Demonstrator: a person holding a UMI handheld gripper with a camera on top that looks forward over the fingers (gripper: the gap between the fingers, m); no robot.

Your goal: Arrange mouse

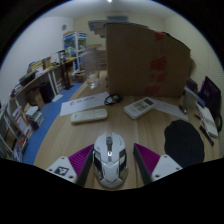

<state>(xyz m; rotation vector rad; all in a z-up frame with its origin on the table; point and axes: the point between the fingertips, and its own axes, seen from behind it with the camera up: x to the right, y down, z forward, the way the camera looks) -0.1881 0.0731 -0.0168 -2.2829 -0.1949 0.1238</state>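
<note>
- The gripper (110,172) hangs low over the near edge of a wooden desk (120,128), its two fingers (72,165) spread wide apart, each with a magenta pad on its inner face.
- A white and grey mouse (110,160) rests on the desk between the fingers, its nose pointing away toward the far edge; a gap shows at either side, so neither pad presses on it.
- The mouse carries dark side trims and a scroll wheel along its middle line.
- Just beyond the mouse, toward the desk's middle, a flat white oblong device (89,115) lies crosswise.
- Further on, near the far edge, a small dark round object (112,99) sits beside a sheet of white paper (88,102); what the object is I cannot tell.
- To the right of those, a white remote-like keypad (139,107) lies at an angle on the desk.
- A black rounded pad (184,142) lies on the right part of the desk, close to the right finger.
- At the desk's right edge stands a dark screen (211,95) with white papers (207,122) in front of it.
- A large brown cardboard box (145,60) with red markings rises behind the desk's far edge.
- On the left, off the desk, shelves (30,95) hold books and assorted items above a blue floor (45,125).
- A tall bookcase (75,48) stands against the far wall.
</note>
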